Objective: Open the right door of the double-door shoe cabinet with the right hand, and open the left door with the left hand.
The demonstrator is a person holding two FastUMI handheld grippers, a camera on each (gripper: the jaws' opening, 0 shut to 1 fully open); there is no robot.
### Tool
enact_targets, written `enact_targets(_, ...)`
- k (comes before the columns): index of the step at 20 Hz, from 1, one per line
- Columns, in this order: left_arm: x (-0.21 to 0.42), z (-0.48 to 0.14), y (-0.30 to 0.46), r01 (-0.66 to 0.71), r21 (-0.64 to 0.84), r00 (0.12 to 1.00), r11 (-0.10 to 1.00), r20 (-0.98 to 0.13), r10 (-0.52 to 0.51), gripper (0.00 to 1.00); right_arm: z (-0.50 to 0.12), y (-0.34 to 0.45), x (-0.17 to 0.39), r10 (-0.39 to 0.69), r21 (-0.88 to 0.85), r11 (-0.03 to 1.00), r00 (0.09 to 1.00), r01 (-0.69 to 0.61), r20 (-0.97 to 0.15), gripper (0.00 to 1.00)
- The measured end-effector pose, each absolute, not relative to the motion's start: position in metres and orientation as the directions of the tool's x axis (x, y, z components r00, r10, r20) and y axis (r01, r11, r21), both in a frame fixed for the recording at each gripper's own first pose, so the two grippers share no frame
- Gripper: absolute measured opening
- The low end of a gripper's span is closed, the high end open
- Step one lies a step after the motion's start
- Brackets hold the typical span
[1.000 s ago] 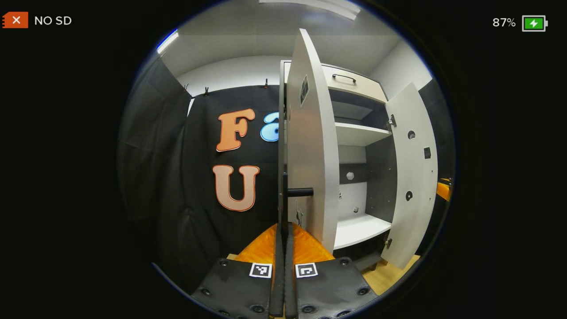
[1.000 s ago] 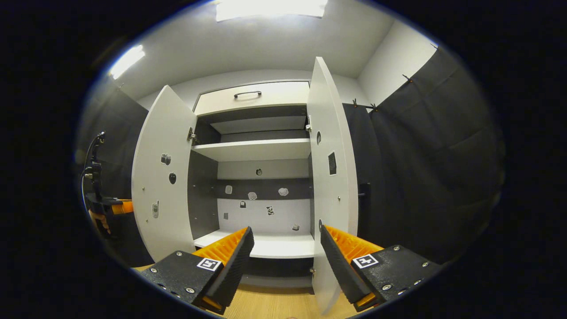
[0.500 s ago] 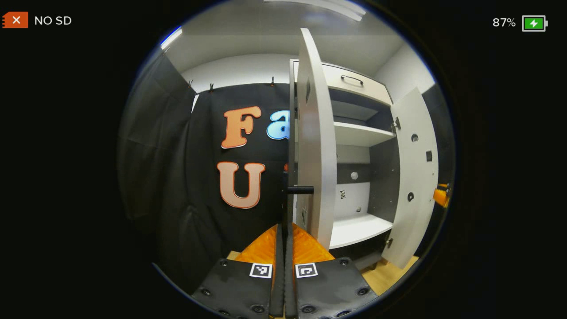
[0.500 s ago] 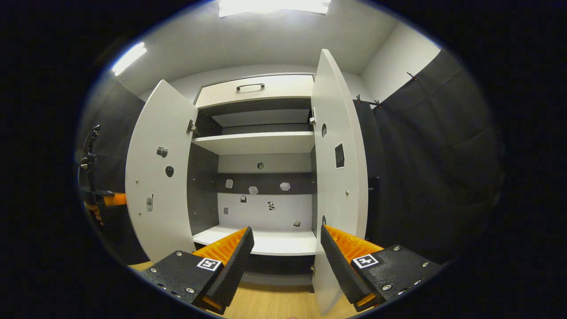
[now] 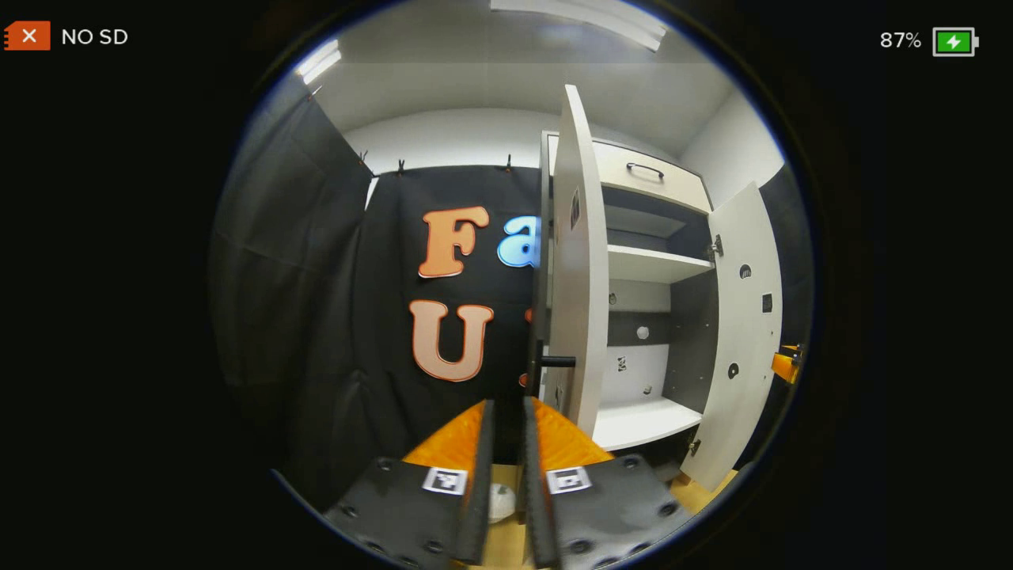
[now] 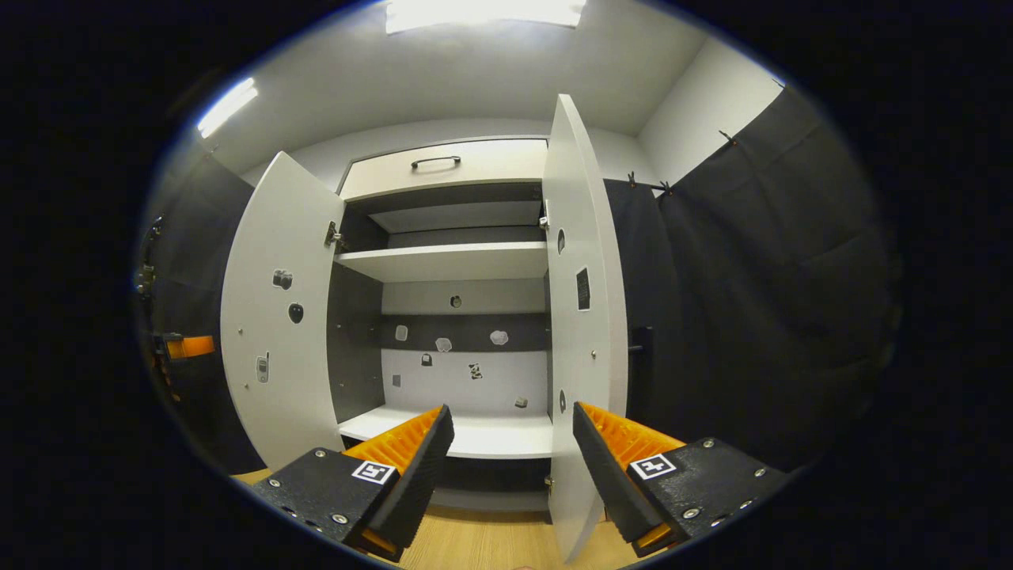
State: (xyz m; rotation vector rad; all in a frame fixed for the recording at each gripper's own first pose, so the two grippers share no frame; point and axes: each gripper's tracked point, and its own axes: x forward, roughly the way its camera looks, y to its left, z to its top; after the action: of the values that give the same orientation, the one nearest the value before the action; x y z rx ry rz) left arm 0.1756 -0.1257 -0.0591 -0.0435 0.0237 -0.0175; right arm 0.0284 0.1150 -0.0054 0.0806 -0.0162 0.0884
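Shoe cabinet (image 6: 451, 261): stood against the booth wall, both doors swung wide.
Left door (image 5: 574, 261): seen edge-on just ahead of the left gripper (image 5: 505, 443); its bar handle (image 5: 554, 362) is untouched.
Right door (image 6: 578, 317): open, beside the right gripper (image 6: 510, 443).
Left gripper state: fingers slightly parted, nothing held.
Right gripper state: fingers spread wide, nothing held.
Handling: rigid hinged panels, judged light; best gripped at the handle, far from the hinges (image 6: 331, 234).
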Motion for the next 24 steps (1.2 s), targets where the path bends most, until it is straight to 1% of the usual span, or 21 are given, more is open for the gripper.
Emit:
enact_targets(2, 0.172, -0.058, -0.12, -0.004, -0.031, 1.0, 1.0, -0.024, 0.003, 0.48, -0.003, 0.111, 0.026, 0.082, 0.081, 0.993, 0.996, -0.084, 0.025, 0.92)
enact_targets(3, 0.169, -0.057, -0.117, -0.018, -0.026, 1.0, 0.999, -0.026, 0.017, 0.46, -0.002, 0.11, 0.024, 0.08, 0.081, 0.993, 0.996, -0.082, 0.027, 0.92)
enact_targets(4, 0.167, -0.057, -0.117, -0.021, -0.027, 0.999, 0.999, -0.028, 0.021, 0.45, -0.001, 0.108, 0.022, 0.079, 0.079, 0.994, 0.996, -0.081, 0.03, 0.92)
enact_targets(7, 0.162, -0.056, -0.125, 0.006, -0.038, 0.999, 0.999, -0.034, -0.007, 0.56, 0.002, 0.104, 0.017, 0.078, 0.066, 0.995, 0.996, -0.08, 0.037, 0.92)
enact_targets(8, 0.16, -0.056, -0.128, 0.018, -0.04, 0.999, 0.999, -0.034, -0.02, 0.56, 0.003, 0.103, 0.015, 0.077, 0.063, 0.995, 0.996, -0.079, 0.04, 0.92)
enact_targets(9, 0.16, -0.056, -0.128, 0.022, -0.038, 0.999, 0.999, -0.035, -0.023, 0.6, 0.004, 0.101, 0.013, 0.075, 0.064, 0.995, 0.996, -0.077, 0.043, 0.92)
enact_targets(13, 0.156, -0.054, -0.133, 0.034, -0.041, 0.999, 0.999, -0.034, -0.035, 0.66, 0.005, 0.097, 0.007, 0.073, 0.078, 0.994, 0.996, -0.076, 0.047, 0.92)
enact_targets(14, 0.155, -0.053, -0.133, 0.035, -0.041, 0.999, 0.999, -0.03, -0.036, 0.7, 0.004, 0.095, 0.006, 0.07, 0.077, 0.994, 0.996, -0.074, 0.048, 0.92)
enact_targets(16, 0.156, -0.053, -0.134, 0.039, -0.037, 0.999, 0.999, -0.028, -0.04, 0.82, 0.005, 0.092, 0.006, 0.066, 0.074, 0.995, 0.997, -0.07, 0.05, 0.92)
enact_targets(24, 0.153, -0.052, -0.127, -0.002, -0.033, 0.999, 0.999, -0.033, 0.001, 0.81, 0.002, 0.096, 0.004, 0.082, 0.075, 0.994, 0.995, -0.085, 0.049, 0.92)
